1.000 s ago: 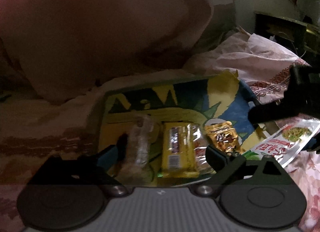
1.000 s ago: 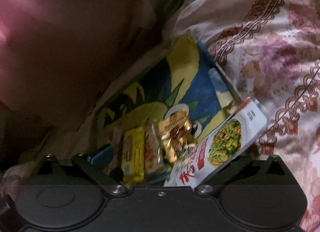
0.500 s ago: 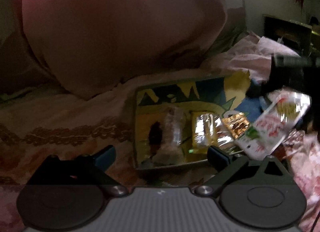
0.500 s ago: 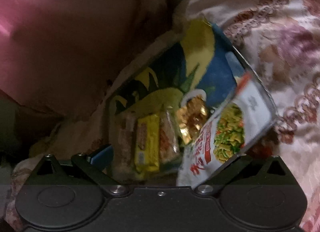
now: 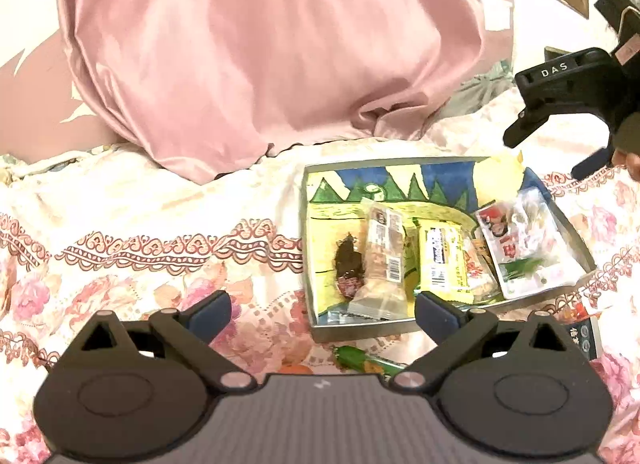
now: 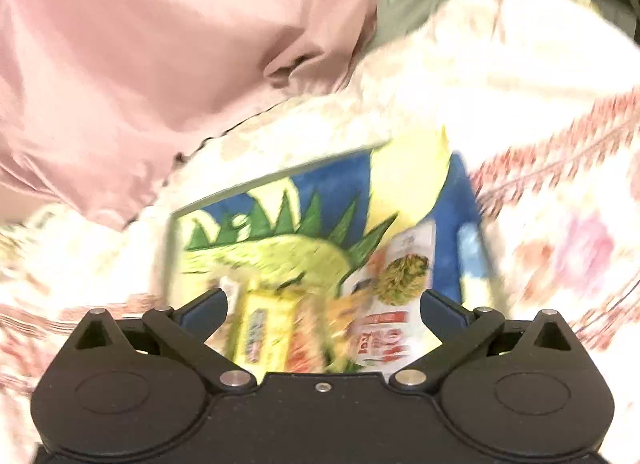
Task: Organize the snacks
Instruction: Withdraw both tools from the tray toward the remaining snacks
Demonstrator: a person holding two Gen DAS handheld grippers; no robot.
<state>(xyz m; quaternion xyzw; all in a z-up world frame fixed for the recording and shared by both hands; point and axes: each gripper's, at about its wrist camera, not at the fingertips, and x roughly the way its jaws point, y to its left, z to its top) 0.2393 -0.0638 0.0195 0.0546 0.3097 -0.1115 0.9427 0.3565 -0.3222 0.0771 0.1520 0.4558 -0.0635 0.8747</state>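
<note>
Pouch released into the tray; both grippers seen wide and empty.

Left wrist view: the left gripper [image 5: 322, 314] is held with jaws wide and nothing between them, just short of the tray [image 5: 308, 264] on the floral bedspread [image 5: 140, 224]. The white-and-red pouch [image 5: 520, 242], gripped by the right gripper [image 5: 560, 144] half a second ago, is now seen lying in the tray's right part, beside the yellow bar [image 5: 440, 260] and clear pack [image 5: 380, 260]; the right gripper is raised well above it. One more snack is thus judged sorted. The pouch's long axis runs front to back, tilted slightly rightward at the near end.

Right wrist view: heavily blurred. The right gripper [image 6: 323, 306] is spread wide, empty; the pouch [image 6: 394, 296] lies below, long axis pointing away.
</note>
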